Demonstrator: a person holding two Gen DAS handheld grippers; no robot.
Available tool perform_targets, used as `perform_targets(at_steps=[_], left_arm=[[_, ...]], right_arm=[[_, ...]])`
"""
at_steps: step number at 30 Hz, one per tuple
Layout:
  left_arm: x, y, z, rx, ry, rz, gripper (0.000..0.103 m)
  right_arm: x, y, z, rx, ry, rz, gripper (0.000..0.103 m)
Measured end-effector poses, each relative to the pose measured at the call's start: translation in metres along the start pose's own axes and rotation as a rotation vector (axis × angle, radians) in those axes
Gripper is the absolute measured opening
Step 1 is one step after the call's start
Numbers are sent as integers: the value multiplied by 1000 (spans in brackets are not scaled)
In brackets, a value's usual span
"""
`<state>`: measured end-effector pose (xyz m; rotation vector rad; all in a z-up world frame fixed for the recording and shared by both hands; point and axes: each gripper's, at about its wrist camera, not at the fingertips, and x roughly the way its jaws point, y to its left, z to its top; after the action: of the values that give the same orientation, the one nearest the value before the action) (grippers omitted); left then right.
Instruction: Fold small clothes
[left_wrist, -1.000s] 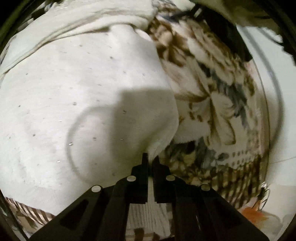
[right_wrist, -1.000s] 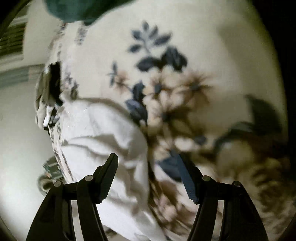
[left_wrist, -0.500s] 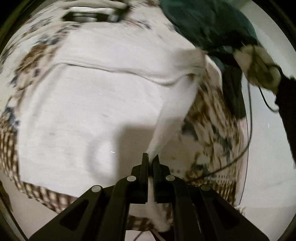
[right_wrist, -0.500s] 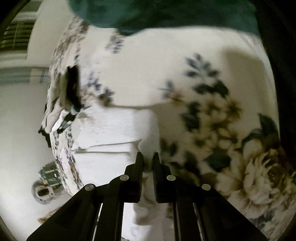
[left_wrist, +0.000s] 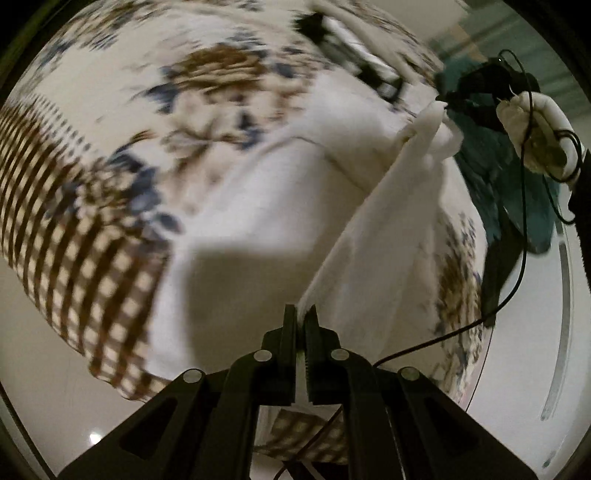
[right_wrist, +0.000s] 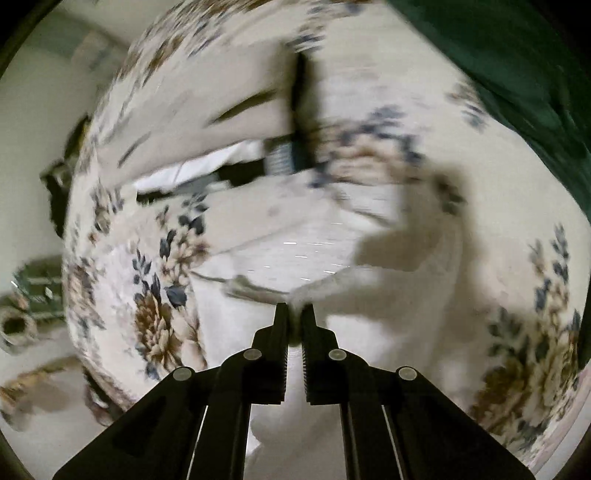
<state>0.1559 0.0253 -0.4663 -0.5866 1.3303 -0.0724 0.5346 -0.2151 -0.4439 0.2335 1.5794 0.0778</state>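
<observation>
A small white garment (left_wrist: 258, 229) lies on a floral bedspread (left_wrist: 155, 110). My left gripper (left_wrist: 304, 314) is shut on one edge of it and lifts that edge off the bed. The raised edge stretches tight up to my right gripper (left_wrist: 443, 101), seen at the upper right with the gloved hand (left_wrist: 535, 133) that holds it. In the right wrist view my right gripper (right_wrist: 294, 312) is shut on the white garment (right_wrist: 388, 295), whose other end hangs down toward the lower middle.
A dark green cloth (left_wrist: 517, 192) lies on the bed's right side; it also shows in the right wrist view (right_wrist: 517, 74). A black and white object (left_wrist: 354, 55) lies at the bed's far end. Pale floor (left_wrist: 535, 369) surrounds the bed. A cable (left_wrist: 522, 221) hangs from the right hand.
My right gripper closed on the garment's edge. Both grippers then rose and pulled the held edge up off the bed, stretching it between them. Both views are blurred by motion.
</observation>
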Motion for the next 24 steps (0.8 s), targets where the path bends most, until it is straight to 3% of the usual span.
perform_targets(at_steps=[3, 7, 11, 14, 16, 18, 19, 20, 21, 24], left_arm=[[12, 43, 8, -78, 22, -16, 1], [24, 86, 12, -145, 44, -28, 1], [40, 109, 9, -170, 90, -46, 2], [49, 120, 4, -212, 137, -74, 6], [46, 128, 4, -237, 160, -85, 7], [36, 131, 7, -224, 160, -52, 19], [30, 133, 12, -214, 154, -45, 37], [22, 135, 19, -207, 138, -46, 55], [16, 136, 29, -205, 116, -53, 61], [5, 120, 73, -160, 58, -85, 62]], right_arm=[[42, 57, 2, -54, 19, -81, 6], [89, 104, -3, -118, 39, -160, 5], [121, 126, -5, -149, 48, -232, 5], [136, 130, -2, -138, 89, -197, 5], [134, 124, -1, -115, 127, -88, 12], [115, 107, -2, -56, 135, 36, 35], [102, 96, -4, -29, 118, 81, 52], [91, 87, -6, -13, 104, 103, 54], [76, 71, -9, 10, 82, 128, 54], [40, 20, -16, 51, 15, 126, 57]])
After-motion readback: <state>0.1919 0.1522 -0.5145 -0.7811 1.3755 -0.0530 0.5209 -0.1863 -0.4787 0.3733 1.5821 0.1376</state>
